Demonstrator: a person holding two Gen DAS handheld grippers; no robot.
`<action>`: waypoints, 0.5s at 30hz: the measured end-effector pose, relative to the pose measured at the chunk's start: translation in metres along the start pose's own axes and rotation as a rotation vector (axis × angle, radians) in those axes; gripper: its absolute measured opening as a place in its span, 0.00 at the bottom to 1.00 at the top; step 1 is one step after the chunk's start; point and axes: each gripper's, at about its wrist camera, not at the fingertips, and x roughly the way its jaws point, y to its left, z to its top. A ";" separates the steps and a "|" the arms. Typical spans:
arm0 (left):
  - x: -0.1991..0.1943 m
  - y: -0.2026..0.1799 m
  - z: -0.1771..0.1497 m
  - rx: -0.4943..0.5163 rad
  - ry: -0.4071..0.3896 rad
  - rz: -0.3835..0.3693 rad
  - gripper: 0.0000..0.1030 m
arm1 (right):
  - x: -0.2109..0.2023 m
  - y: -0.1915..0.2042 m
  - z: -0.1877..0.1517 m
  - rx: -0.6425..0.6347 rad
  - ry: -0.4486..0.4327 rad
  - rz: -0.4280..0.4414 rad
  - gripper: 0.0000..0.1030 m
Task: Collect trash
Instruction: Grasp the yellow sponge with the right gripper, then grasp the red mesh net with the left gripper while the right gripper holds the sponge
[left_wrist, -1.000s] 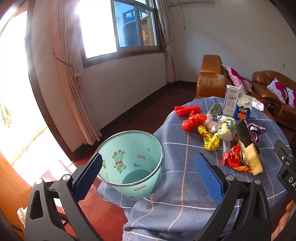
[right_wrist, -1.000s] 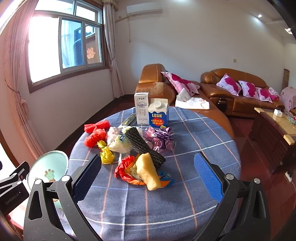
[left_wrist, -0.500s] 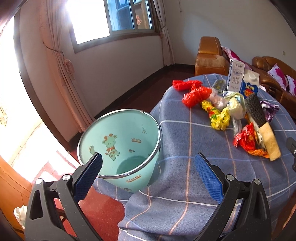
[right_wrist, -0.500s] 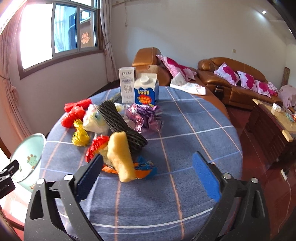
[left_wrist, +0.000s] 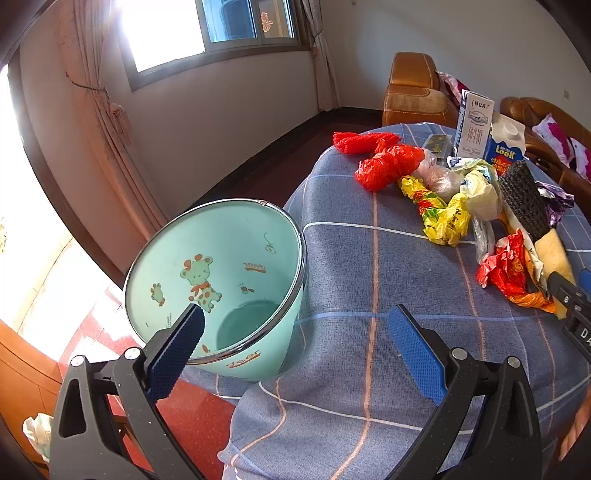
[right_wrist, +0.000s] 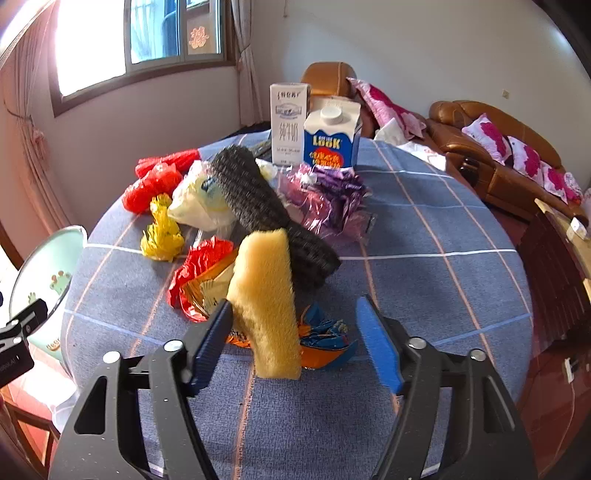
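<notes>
Yellow foam strip (right_wrist: 264, 306) sitting between the spread fingers of the right gripper (right_wrist: 295, 343), nothing pinched yet, resting on the wrapper pile on the blue worktop (right_wrist: 424, 266). Looks like the reach-in step of the first pickup. Next: squeeze shut on the foam, lift, swing over to the mint bin (left_wrist: 218, 280) beside the worktop edge. Left gripper (left_wrist: 295, 354) spread wide too, hovering by the bin rim. Compared with a second ago: right gripper much nearer the pile, bin bigger in the left view

Sunlit window (left_wrist: 207, 22), white walls, brown sofa (right_wrist: 491, 147)
</notes>
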 end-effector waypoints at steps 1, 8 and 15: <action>0.001 -0.001 0.001 0.002 0.001 -0.001 0.94 | 0.002 0.001 0.000 -0.005 0.003 0.006 0.54; -0.001 -0.006 0.009 0.027 -0.015 -0.016 0.94 | -0.008 -0.006 0.005 0.010 -0.003 0.069 0.24; -0.004 0.001 0.029 0.018 -0.043 -0.025 0.94 | -0.041 -0.010 0.033 -0.017 -0.141 0.038 0.24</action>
